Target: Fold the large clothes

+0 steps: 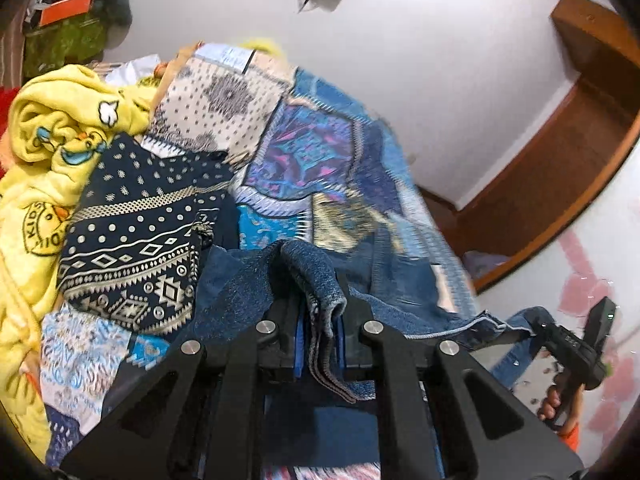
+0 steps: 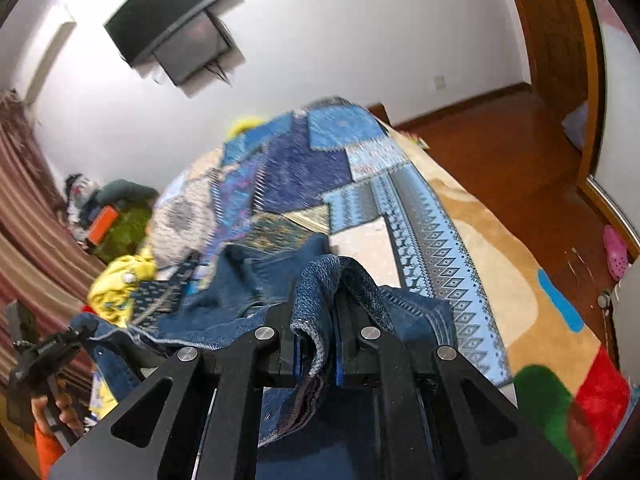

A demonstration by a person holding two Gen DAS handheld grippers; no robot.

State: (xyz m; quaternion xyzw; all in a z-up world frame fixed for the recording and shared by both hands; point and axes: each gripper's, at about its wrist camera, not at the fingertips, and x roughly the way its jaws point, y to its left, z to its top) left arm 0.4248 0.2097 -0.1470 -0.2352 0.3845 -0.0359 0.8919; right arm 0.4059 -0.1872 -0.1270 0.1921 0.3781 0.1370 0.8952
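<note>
A: Where the denim garment (image 1: 248, 292) bunches up in front of the left wrist camera, what is the left hand-held gripper (image 1: 322, 320) doing?

B: Its jaws are closed on a fold of the denim — a doubled edge of the cloth runs straight between the blue pads and hangs down toward the camera.

A: And the right hand-held gripper (image 2: 316, 340)?

B: The same. It is clamped on another fold of that garment, the hem pinched between its pads, with a stitched edge trailing off to its right.

A: So where is the garment relative to the two?

B: Stretched between them. In the left view the denim's edge runs off to the right, reaching the other gripper, which a hand (image 1: 554, 404) holds at the frame's edge. In the right view the cloth runs left to the opposite gripper, also in a hand (image 2: 60, 408).

A: Is the rest of it lying on something?

B: The far part sits over a bed covered by a blue patchwork bedspread (image 1: 320, 140). The pinched parts are lifted off it.

A: What is beside it?

B: To the left, touching the denim, a dark navy patterned cloth (image 1: 136, 232) — and past that a yellow blanket (image 1: 52, 128) in a heap. A wooden floor (image 2: 500, 152) lies beyond the bed.
</note>
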